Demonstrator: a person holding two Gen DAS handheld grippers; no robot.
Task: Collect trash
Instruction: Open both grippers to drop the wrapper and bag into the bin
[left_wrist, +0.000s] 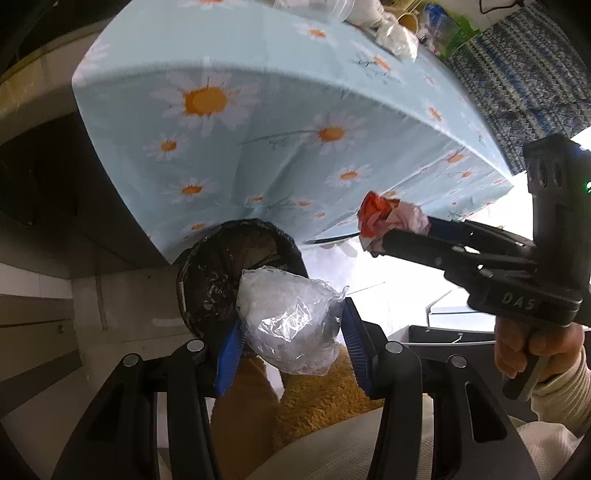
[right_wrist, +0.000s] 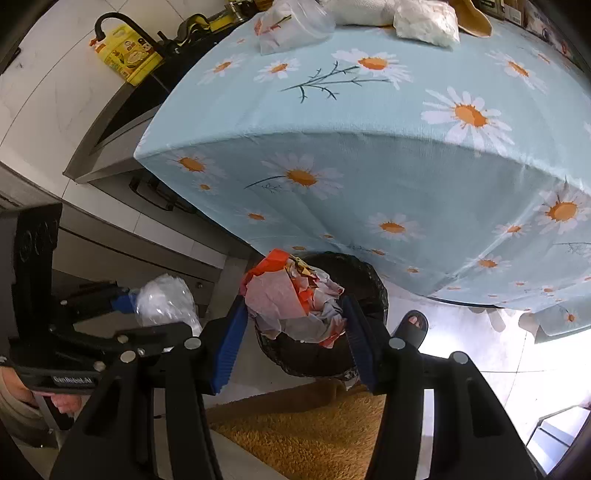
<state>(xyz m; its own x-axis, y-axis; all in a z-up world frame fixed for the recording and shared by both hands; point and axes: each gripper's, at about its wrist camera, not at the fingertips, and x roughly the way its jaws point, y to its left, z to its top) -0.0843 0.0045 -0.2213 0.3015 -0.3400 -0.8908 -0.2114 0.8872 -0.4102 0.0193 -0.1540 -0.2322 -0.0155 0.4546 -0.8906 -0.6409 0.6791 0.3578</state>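
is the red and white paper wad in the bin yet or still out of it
Out. The paper wad is clamped between the right gripper's jaws, above the open black-lined bin, not lying inside it.

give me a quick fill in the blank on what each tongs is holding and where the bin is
The left tongs grip a crumpled clear ____ bag.
The right tongs hold crumpled paper that is white and ____.
The bin is lined with a ____ bag.
The tablecloth is printed with ____.

Missing words: plastic; orange; black; daisies
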